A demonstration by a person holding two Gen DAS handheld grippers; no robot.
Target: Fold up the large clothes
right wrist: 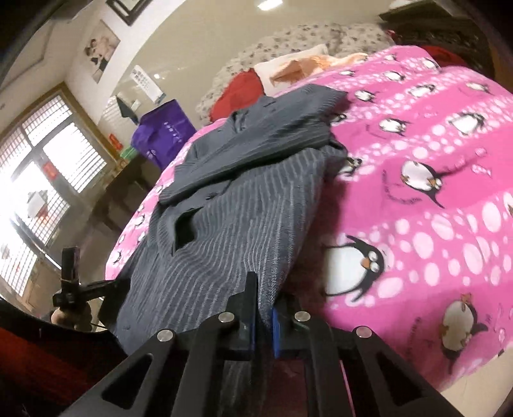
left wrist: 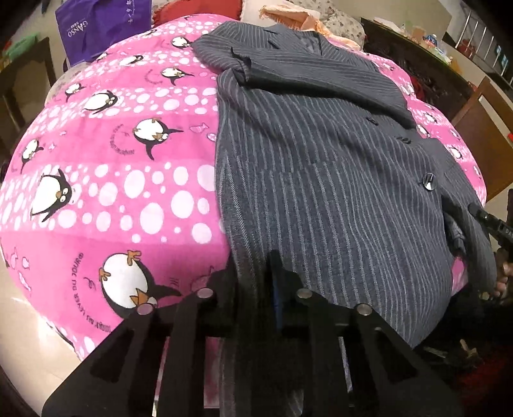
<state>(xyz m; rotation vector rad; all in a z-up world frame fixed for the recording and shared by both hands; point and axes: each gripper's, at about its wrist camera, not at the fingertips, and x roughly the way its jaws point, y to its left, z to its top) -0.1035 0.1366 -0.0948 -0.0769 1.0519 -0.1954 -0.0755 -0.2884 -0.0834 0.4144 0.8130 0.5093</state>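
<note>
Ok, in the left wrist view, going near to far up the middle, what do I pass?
Left gripper shut on the jacket hem → striped jacket → folded-over sleeve → peach cloth at the far edge. The pink penguin blanket lies under all of it.

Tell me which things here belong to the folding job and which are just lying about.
Job: striped grey jacket; left gripper and right gripper, both clamped on its hem.
Lying about: purple bag, red cloth, peach cloth; pink penguin blanket is only the surface.

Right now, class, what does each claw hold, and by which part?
Both claws, left and right, pinch the grey striped jacket at its near hem edge.
</note>
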